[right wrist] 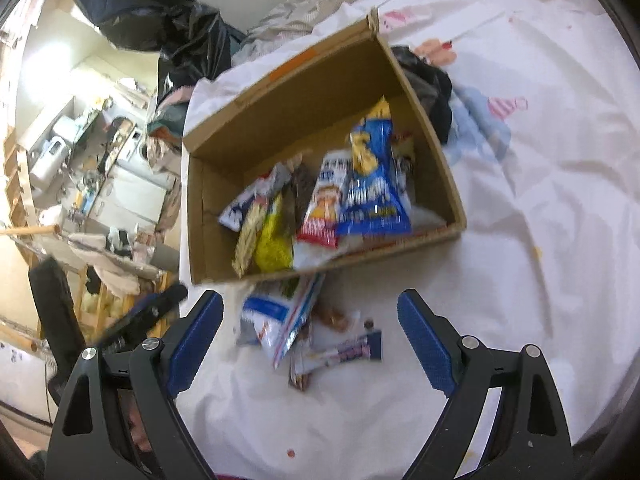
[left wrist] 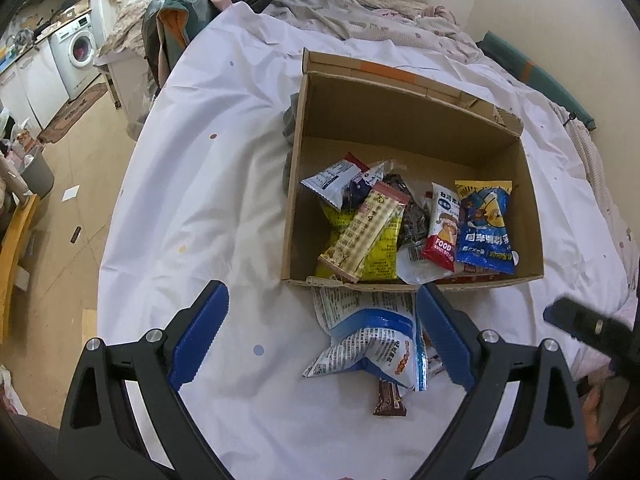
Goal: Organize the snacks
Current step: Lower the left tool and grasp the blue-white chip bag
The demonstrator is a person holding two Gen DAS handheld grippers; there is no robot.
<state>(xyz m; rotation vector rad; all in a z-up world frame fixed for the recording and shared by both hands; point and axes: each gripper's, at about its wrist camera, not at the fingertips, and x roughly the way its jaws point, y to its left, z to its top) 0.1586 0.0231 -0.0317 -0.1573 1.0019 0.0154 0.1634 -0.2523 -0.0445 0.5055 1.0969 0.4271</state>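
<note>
a: where are the snacks?
b: most lie in the open brown cardboard box point(left wrist: 412, 136) on the white bed sheet point(left wrist: 208, 168); a small pile of white-and-blue snack packets point(left wrist: 372, 340) sits just outside its near wall.
a: and the grippers?
b: the left gripper point(left wrist: 322, 330) and right gripper point(right wrist: 310, 332) both gape wide, nothing pinched, each with the loose pile between its blue fingers.

2 wrist views, angled down, close; both share cardboard box point(left wrist: 412, 280).
</note>
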